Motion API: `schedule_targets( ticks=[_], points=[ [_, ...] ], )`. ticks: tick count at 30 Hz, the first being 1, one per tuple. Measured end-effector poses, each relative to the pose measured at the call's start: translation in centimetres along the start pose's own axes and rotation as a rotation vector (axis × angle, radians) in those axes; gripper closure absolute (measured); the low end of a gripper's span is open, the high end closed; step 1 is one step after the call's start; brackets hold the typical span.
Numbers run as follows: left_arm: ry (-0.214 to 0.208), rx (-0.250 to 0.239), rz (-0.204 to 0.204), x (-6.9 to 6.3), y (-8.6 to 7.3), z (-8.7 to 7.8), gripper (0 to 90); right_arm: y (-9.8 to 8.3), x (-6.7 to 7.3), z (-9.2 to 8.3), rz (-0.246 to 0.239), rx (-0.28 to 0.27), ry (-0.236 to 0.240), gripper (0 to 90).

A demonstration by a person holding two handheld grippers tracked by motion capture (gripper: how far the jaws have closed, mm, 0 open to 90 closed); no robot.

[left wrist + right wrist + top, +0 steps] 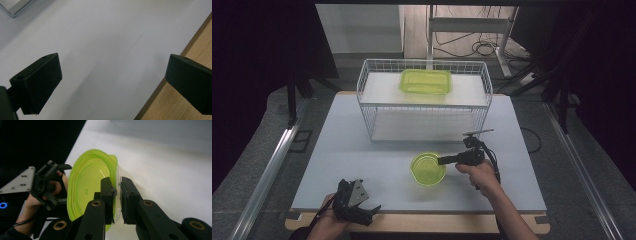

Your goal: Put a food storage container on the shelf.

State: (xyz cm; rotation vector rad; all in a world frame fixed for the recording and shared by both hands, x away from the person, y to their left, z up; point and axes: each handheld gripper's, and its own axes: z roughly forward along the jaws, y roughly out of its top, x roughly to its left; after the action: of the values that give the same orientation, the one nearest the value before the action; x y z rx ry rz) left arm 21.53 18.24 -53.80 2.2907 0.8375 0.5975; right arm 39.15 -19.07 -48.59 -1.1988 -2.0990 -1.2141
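A: Where is the right gripper (443, 160)?

B: Right of centre in the high view, lying level and pointing toward the frame's left. The right hand (482, 174) grips its body from below, and the forearm runs down to the lower right edge.

A: And its 2 jaws?

B: In the right gripper view they stand close together at centre, pads pressed on a thin rim between them.

A: The left gripper (354, 202)?

B: Low at the frame's lower left in the high view, held in the left hand (326, 220), tilted toward the right. In the left gripper view its 2 jaws sit far apart at both sides, nothing between them.
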Motion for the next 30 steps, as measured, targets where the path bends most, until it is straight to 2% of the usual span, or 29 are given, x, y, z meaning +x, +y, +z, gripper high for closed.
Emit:
schedule_targets(
  ticks=[11, 30],
  points=[
    [0.001, -0.003, -0.002, 0.0, 0.0, -0.1, 0.8, 1.1, 2.6, -1.4, -0.043, -0.039, 0.018, 81.3],
    [0.001, -0.004, -0.005, 0.0, 0.0, -0.1, 0.8, 4.9, 6.8, -4.5, -0.101, -0.145, 0.043, 81.2]
  ],
)
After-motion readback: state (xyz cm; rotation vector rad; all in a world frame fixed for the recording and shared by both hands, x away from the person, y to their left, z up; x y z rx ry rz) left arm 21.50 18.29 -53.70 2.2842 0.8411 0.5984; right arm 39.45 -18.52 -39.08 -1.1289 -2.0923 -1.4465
